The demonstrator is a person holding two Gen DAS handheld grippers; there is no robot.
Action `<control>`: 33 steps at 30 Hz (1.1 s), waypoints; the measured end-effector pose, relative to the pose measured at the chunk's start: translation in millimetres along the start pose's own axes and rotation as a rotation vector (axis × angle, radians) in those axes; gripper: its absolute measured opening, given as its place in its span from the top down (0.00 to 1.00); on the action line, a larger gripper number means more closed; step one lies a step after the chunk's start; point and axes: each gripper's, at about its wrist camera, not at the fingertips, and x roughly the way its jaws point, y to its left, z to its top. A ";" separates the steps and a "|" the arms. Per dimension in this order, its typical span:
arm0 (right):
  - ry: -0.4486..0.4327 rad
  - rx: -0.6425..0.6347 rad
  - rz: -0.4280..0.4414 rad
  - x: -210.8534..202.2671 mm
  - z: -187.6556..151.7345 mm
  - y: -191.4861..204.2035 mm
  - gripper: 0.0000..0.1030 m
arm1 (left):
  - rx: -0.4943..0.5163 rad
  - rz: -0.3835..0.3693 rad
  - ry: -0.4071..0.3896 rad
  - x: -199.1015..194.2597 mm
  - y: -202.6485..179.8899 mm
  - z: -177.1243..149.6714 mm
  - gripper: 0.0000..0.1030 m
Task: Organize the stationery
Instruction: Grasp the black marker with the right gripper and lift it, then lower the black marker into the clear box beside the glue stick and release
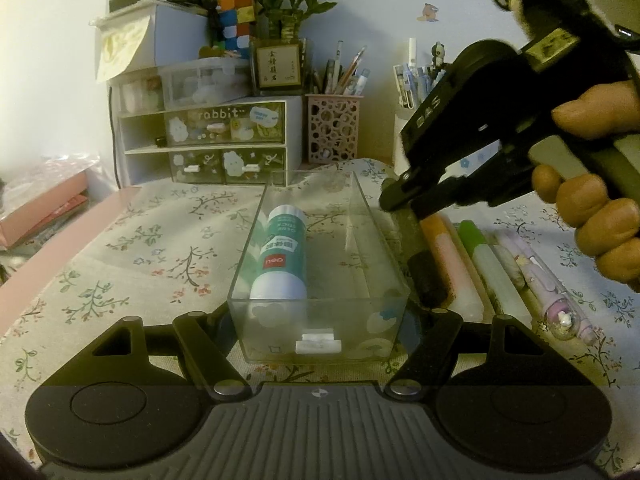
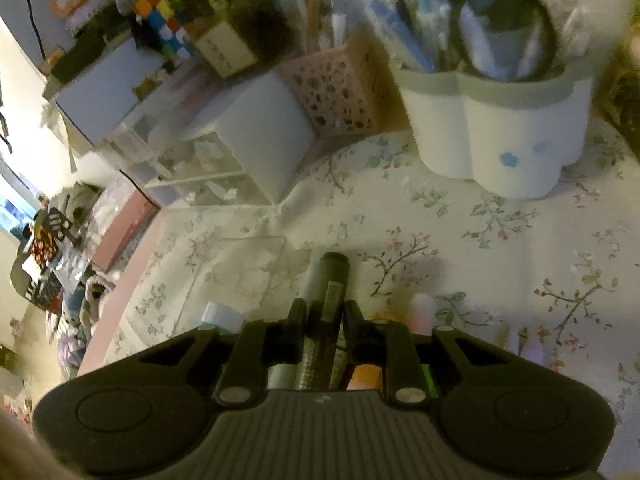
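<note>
The left gripper [image 1: 320, 316] is clamping the near end of a clear, narrow plastic drawer [image 1: 372, 216], a pad pressing each side wall. A green-and-white glue stick [image 1: 282, 256] is lying inside along the left wall, leaving the right half bare. At three o'clock from the drawer, a black marker [image 1: 426, 276], a peach marker [image 1: 450, 256], a green highlighter [image 1: 480, 252] and a lilac pen [image 1: 548, 284] are lying side by side on the floral cloth [image 1: 132, 248].

The right gripper [image 2: 323, 316] is squeezing the black marker's barrel [image 2: 326, 292], which only the right wrist view shows. At one o'clock a white lobed pen pot [image 2: 500, 140] is standing well apart across open cloth.
</note>
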 end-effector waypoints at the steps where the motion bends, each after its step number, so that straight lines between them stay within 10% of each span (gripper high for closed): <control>1: -0.014 0.006 0.005 -4.0 -0.3 -1.3 0.92 | 0.000 0.000 0.000 0.0 0.0 0.0 0.29; 33: -0.300 -0.110 0.093 -71.7 -18.6 -0.9 0.93 | 0.000 0.001 0.000 -0.1 -0.4 -0.1 0.29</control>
